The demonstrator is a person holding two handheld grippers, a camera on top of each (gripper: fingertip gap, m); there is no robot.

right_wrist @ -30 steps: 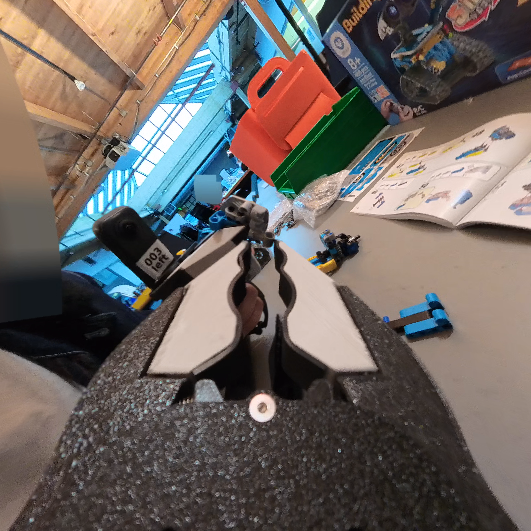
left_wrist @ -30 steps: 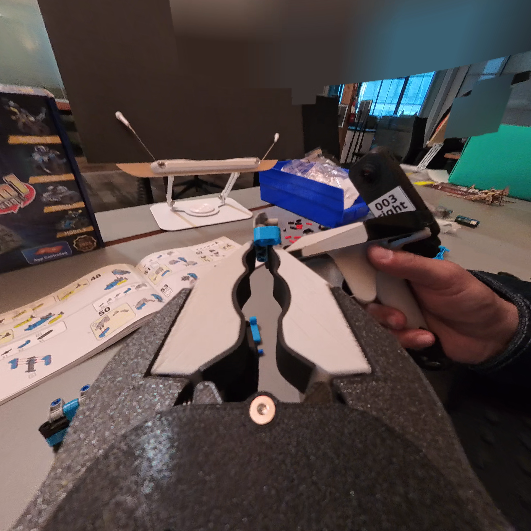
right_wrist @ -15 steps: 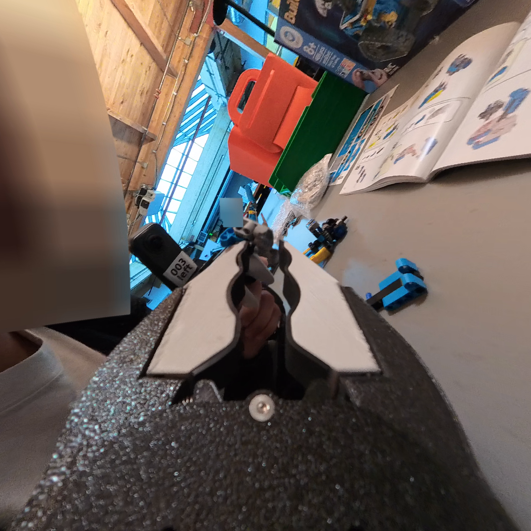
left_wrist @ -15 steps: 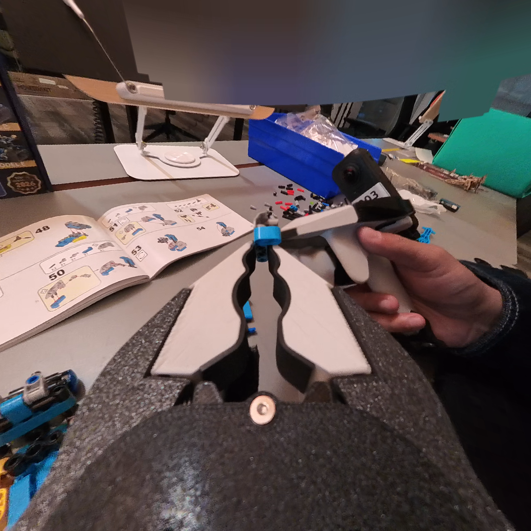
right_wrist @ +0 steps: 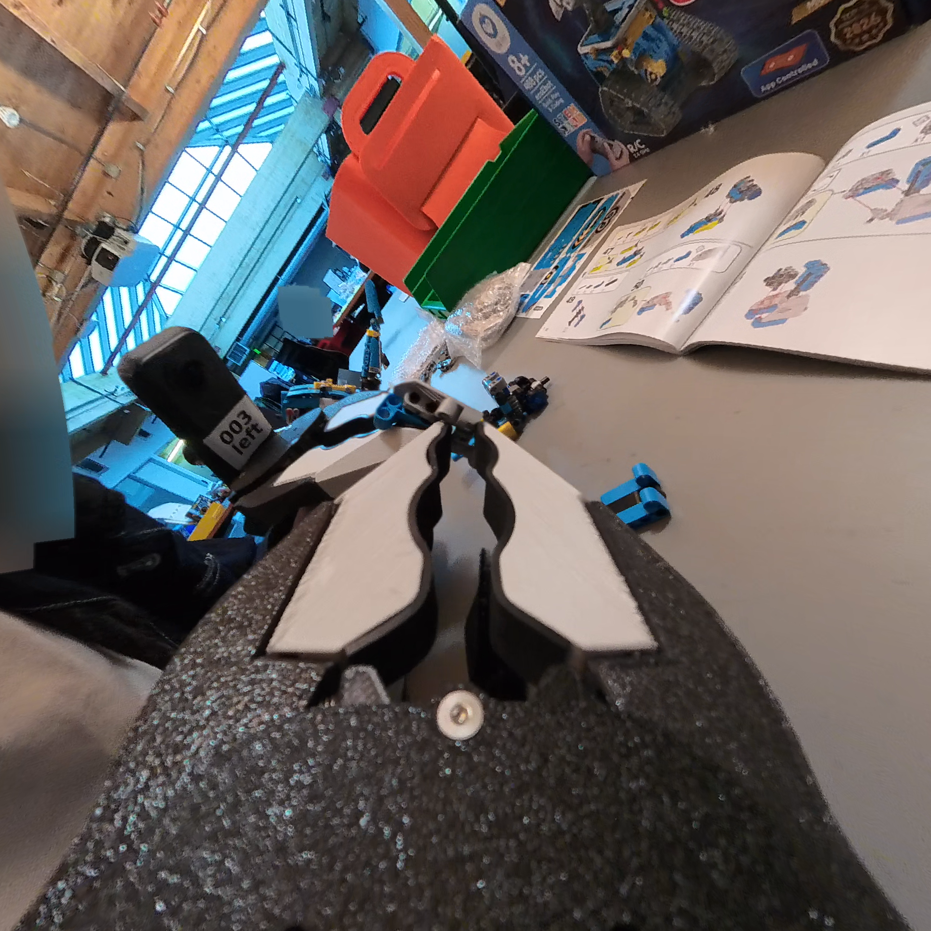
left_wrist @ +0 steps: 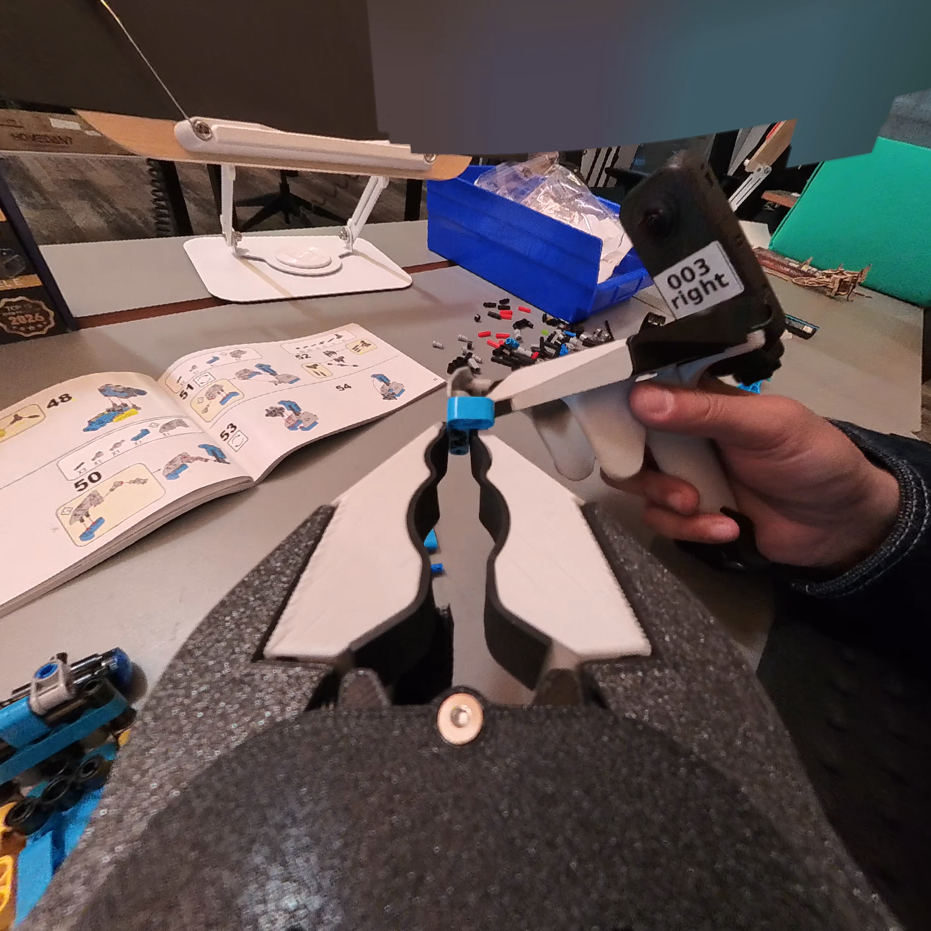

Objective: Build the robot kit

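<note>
Left wrist view: the left tool (left_wrist: 459, 443) sits centre frame, its white fingers drawn in narrow and pinching the lower stub of a small blue brick piece (left_wrist: 468, 409). From the right of the frame the right tool (left_wrist: 491, 395) reaches in, gripped by a hand (left_wrist: 771, 468), its tips meeting the same small build at a grey piece (left_wrist: 461, 383) on top.

Right wrist view: the right tool (right_wrist: 461, 428) is nearly closed on that grey piece (right_wrist: 428, 400), a pale angled connector with round holes, and the left tool (right_wrist: 370, 420) comes in from the left, clamped on the blue piece (right_wrist: 388, 410) beside it.

The risk here, as I read it: both tools hold by tiny contact patches on hard, smooth plastic, up off the surface (left_wrist: 211, 579). Any twist between the two could pop the joint or flick a piece out, and it could land in the scatter of small red, black and grey pins (left_wrist: 514, 337) upper right and be lost.

Around them: an open instruction booklet (left_wrist: 166, 438) of glossy paper at left, a blue plastic bin (left_wrist: 524, 247) holding crinkly clear bags behind, a white folding stand (left_wrist: 297, 257) at top, and a half-built blue and black model (left_wrist: 55, 705) at lower left. A loose blue and black connector (right_wrist: 636, 496) lies right of the right tool.
</note>
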